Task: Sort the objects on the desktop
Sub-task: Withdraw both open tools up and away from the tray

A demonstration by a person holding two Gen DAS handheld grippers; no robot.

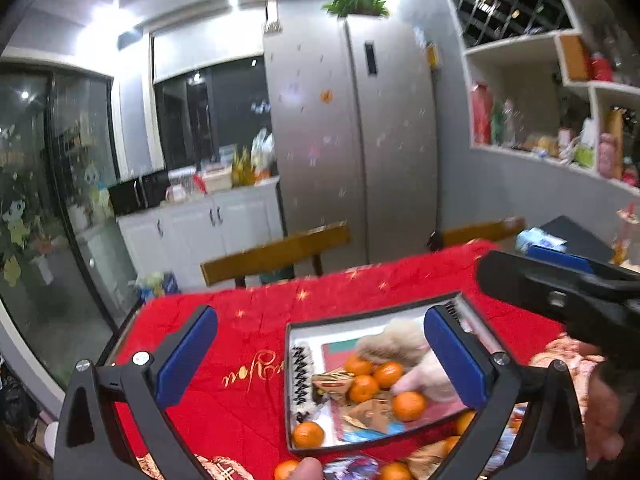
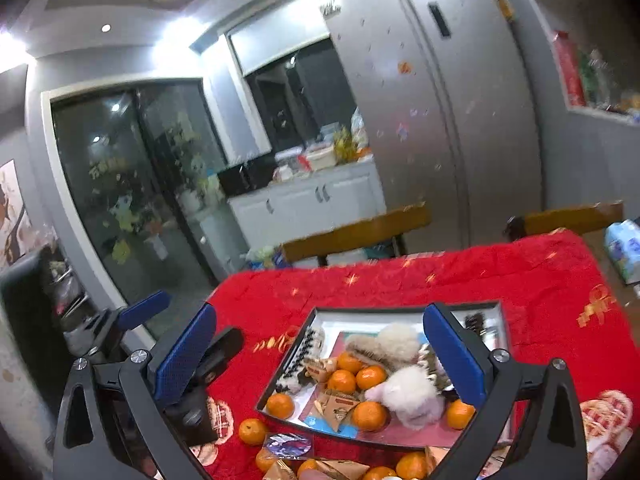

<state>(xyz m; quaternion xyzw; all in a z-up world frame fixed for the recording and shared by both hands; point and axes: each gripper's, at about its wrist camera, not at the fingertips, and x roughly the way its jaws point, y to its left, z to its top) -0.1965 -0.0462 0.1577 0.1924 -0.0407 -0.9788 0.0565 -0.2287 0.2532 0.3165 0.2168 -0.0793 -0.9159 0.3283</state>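
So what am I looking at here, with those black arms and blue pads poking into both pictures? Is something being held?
No robot: a person holds a pair of tongs in each hand, with a fisheye camera on each looking along its fingers. One picture is from the left tongs, the other from the right tongs. Each view also catches the other tongs at its edge. Both stand open and hold nothing. Below is a table with a red tablecloth. On it sits a shallow tray with tangerines, fluffy plush toys and wrapped snacks. More tangerines lie beside the tray.
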